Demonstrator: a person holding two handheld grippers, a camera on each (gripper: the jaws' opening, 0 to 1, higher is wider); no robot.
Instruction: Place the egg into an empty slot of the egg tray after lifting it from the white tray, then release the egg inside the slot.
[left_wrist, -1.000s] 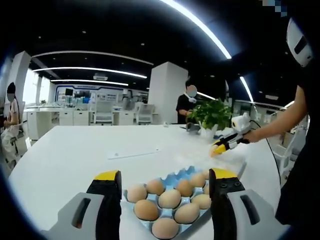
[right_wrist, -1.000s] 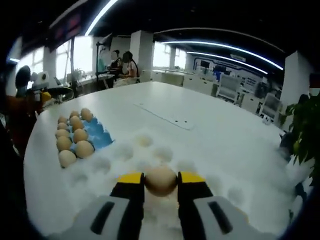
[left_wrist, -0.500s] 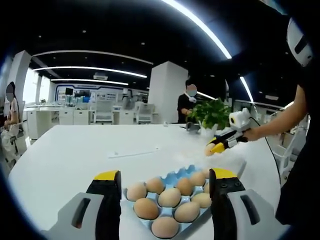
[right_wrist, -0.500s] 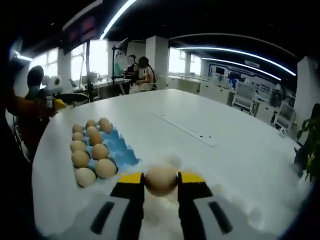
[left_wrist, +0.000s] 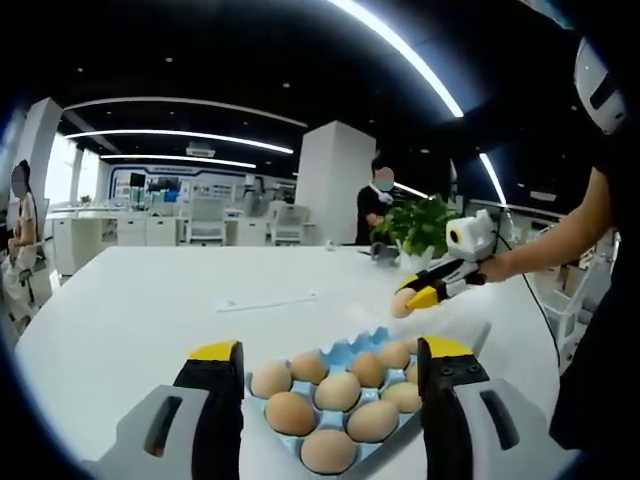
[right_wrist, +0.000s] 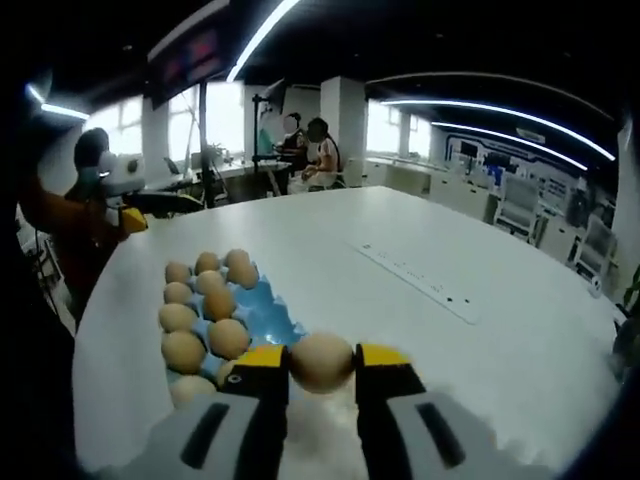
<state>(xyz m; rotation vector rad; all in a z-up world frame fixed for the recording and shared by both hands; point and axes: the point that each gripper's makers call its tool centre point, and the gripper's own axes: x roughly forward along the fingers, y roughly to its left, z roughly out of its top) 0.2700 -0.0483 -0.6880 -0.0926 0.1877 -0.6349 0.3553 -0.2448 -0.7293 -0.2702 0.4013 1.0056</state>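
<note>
While the right gripper (right_wrist: 322, 372) sits at the bottom middle of the right gripper view, its two yellow-tipped jaws squeeze one brown egg (right_wrist: 321, 361) between them. The egg is up in the air, above the white table (right_wrist: 420, 330). Just to the left of it lies the blue egg tray (right_wrist: 262, 318), and I count about eight eggs resting in its cups, with some bare blue slots on the near side.

In the left gripper view, the left gripper (left_wrist: 330, 385) shows at the bottom with its jaws wide apart and nothing between them. The blue egg tray (left_wrist: 352, 350) lies between them on the white table (left_wrist: 150, 310), with eight eggs I can see. At the middle right, the right gripper (left_wrist: 412, 296) carries the egg (left_wrist: 401, 305) in the air. One green plant (left_wrist: 425, 226) stands behind it.
</note>
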